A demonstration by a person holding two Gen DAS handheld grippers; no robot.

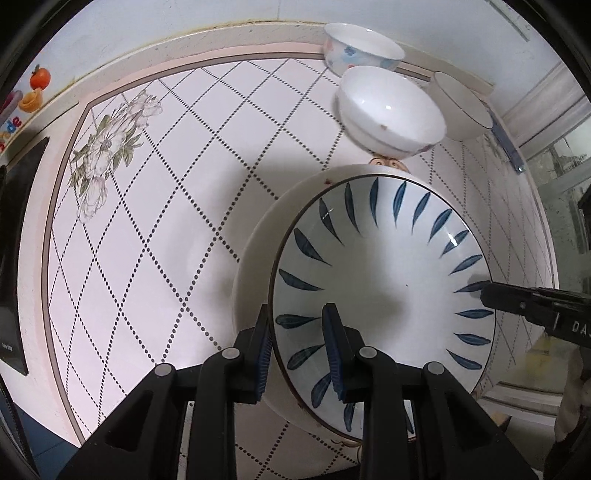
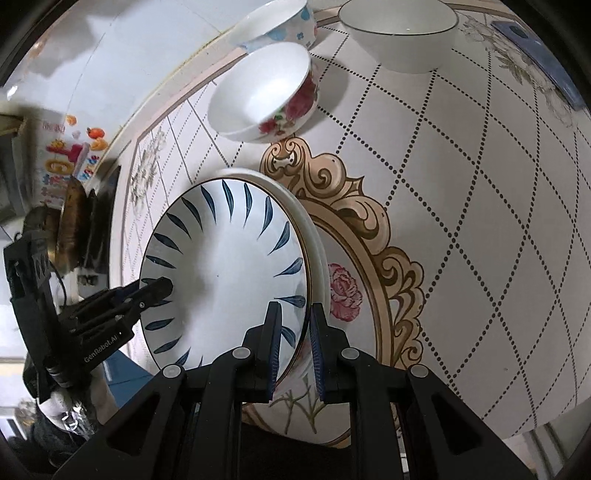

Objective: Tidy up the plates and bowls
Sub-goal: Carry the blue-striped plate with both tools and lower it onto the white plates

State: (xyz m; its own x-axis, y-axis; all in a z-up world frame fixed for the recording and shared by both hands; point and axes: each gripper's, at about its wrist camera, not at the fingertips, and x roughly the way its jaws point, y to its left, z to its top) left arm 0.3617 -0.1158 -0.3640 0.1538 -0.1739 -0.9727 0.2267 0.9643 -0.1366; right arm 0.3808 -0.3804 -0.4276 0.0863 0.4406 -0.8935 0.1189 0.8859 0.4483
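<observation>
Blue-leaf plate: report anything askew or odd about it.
The blue-leaf plate sits off-centre on the white plate beneath, whose rim shows only along one side. No chips or spills visible.

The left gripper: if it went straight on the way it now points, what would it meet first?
The left gripper is already shut on the rim of the blue-leaf plate. Straight ahead lies the white plate beneath it, probably very near; depth is unclear.

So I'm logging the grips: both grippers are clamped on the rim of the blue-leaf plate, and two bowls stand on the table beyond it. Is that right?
Not quite: three bowls stand beyond the plate, not two. The right wrist view shows the rose bowl, the blue-flower bowl and the dark-rimmed bowl. The rest holds: the left gripper and right gripper clamp the blue-leaf plate by its rim.
</observation>
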